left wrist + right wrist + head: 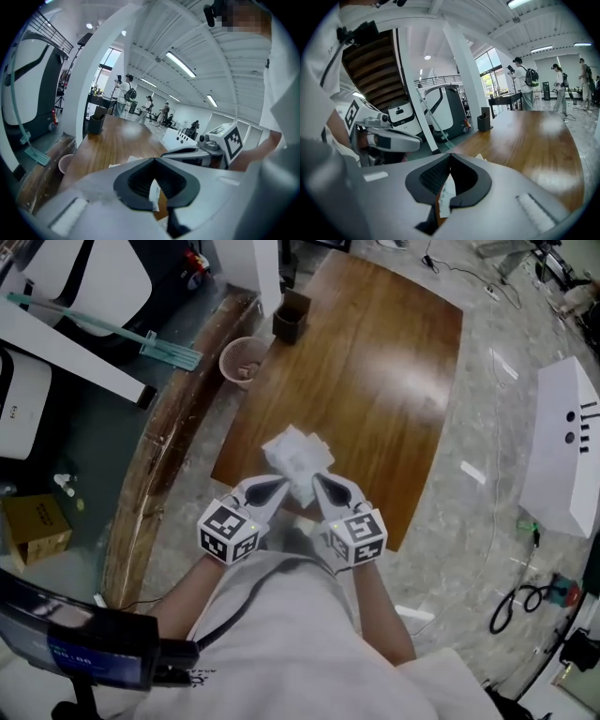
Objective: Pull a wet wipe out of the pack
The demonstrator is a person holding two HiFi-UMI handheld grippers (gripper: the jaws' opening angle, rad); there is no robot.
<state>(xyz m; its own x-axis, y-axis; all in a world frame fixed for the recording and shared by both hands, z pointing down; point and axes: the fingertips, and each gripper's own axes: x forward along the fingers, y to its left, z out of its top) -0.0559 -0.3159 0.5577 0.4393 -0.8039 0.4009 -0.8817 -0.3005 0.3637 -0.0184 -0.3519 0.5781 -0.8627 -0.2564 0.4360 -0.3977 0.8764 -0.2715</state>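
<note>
Above the desk, you are clamping left claw and right claw on the pack; nothing seems pulled out yet

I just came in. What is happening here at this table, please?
A person holds a two-jaw gripper in each hand over the near edge of the wooden table. The left gripper and the right gripper meet on one crumpled white bundle, and each is shut on a piece of it. It looks like the wipe pack or a wipe, but the pictures do not show where the pack ends and a wipe begins.
</note>
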